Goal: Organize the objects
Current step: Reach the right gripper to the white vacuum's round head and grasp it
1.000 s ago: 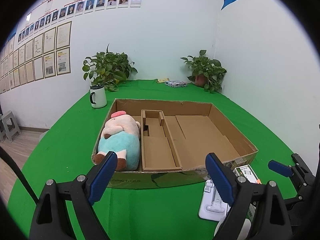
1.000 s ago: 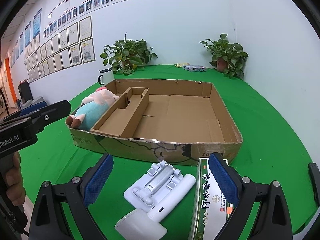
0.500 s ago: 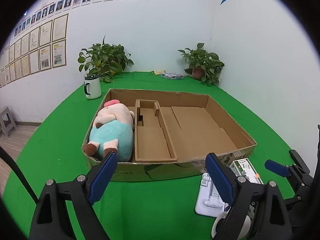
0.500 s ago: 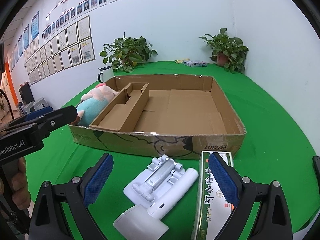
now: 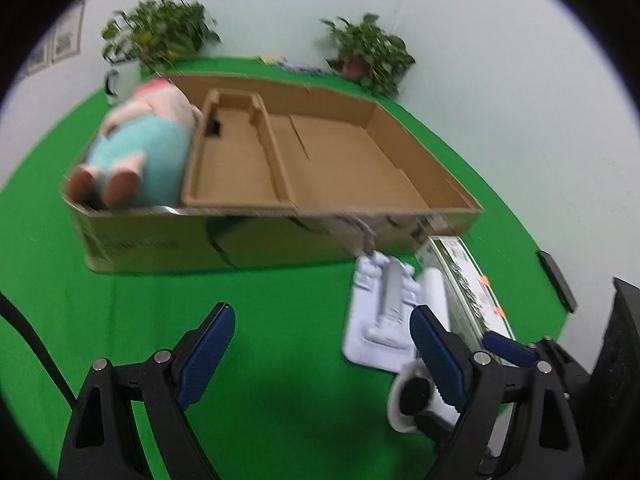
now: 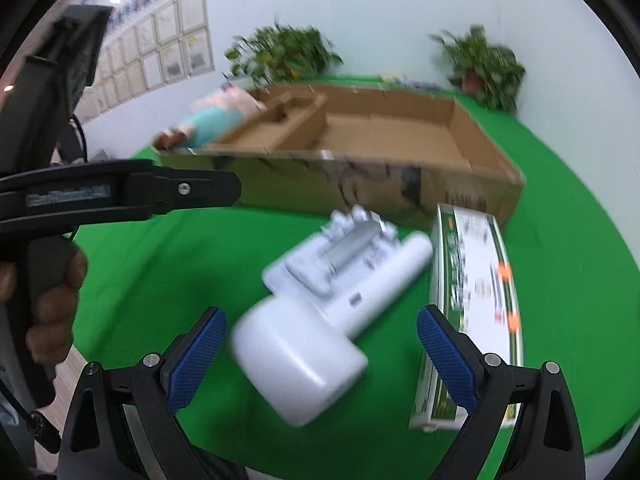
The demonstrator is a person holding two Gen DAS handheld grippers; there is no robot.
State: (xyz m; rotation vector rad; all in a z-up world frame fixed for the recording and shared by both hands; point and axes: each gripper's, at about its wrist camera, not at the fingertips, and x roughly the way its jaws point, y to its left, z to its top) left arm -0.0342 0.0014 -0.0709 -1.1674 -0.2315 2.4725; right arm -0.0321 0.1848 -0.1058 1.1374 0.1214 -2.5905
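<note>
A shallow cardboard box [image 5: 280,240] [image 6: 472,184] lies on the green table, with a plush pig [image 5: 140,144] [image 6: 208,118] in its left compartment. In front of it a white hair-dryer-like device [image 6: 320,316] [image 5: 396,304] rests on the cloth beside a long green-and-white carton [image 6: 476,296] [image 5: 468,284]. My right gripper [image 6: 318,354] is open, its blue pads on either side of the device's round head without touching it. My left gripper [image 5: 320,350] is open over bare cloth, left of the device.
Two potted plants [image 5: 160,36] [image 5: 368,52] and a white mug [image 5: 120,76] stand behind the box near the wall. A person's hand [image 6: 48,300] holds the left gripper's handle at the left of the right wrist view. The table edge runs along the right.
Both grippers have dropped and moved closer to the table. The right one now hangs over the white device, which looms much larger. Nothing has been taken hold of.
</note>
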